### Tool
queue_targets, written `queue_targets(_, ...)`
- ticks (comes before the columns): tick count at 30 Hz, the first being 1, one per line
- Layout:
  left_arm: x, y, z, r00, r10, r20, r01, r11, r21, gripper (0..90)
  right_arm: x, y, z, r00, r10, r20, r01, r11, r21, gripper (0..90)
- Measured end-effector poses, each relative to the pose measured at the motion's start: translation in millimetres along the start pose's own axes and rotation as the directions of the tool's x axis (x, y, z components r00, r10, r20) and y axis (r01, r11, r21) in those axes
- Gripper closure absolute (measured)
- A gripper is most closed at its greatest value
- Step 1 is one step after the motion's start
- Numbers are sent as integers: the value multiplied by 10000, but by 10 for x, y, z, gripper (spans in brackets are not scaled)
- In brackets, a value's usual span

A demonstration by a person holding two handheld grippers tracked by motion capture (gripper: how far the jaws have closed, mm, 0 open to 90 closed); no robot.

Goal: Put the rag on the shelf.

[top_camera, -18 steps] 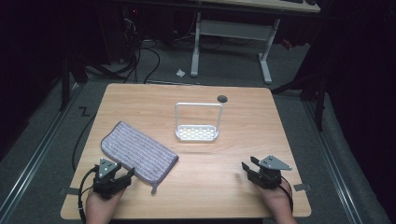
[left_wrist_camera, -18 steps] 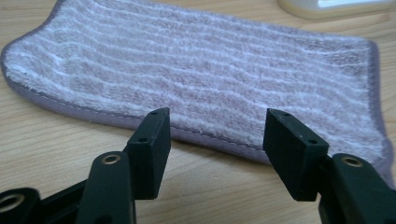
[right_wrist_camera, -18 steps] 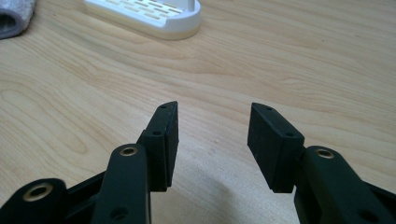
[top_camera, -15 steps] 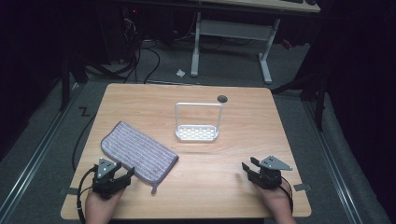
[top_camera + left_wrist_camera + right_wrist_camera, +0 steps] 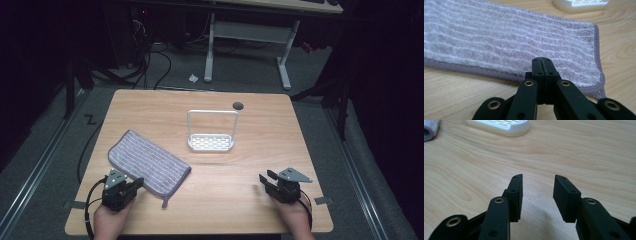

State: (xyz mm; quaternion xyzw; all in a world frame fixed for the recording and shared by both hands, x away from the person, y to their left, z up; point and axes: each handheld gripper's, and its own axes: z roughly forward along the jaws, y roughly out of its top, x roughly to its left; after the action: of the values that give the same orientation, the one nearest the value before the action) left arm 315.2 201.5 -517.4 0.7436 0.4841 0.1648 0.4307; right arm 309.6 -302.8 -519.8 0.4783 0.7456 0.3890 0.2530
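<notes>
The cloth (image 5: 149, 167) lay flat on the worktop (image 5: 250, 135), left of centre, with the white rack (image 5: 211, 141) behind it. The left tool (image 5: 541, 65) sat clenched and empty at the cloth's near edge. The right tool (image 5: 537, 192) rested released over bare wood. No step looked begun; a grasp would likely call for parting the left jaws first.

Bright lit table (image 5: 250, 170), dark surroundings, soft shadows, gripper views slightly blurred up close
</notes>
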Motion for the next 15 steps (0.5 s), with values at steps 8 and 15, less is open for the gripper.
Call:
queue_targets(8,-55,-12,79,9996,211,-196,-207,9996,213,900,-35,-9,-33,10000,80,19,-80,9999,-76,615)
queue_targets(15,-11,-43,69,9997,-56,-257,62,9997,250,900,-37,-20,-94,9994,224,245,-219,9996,-194,635)
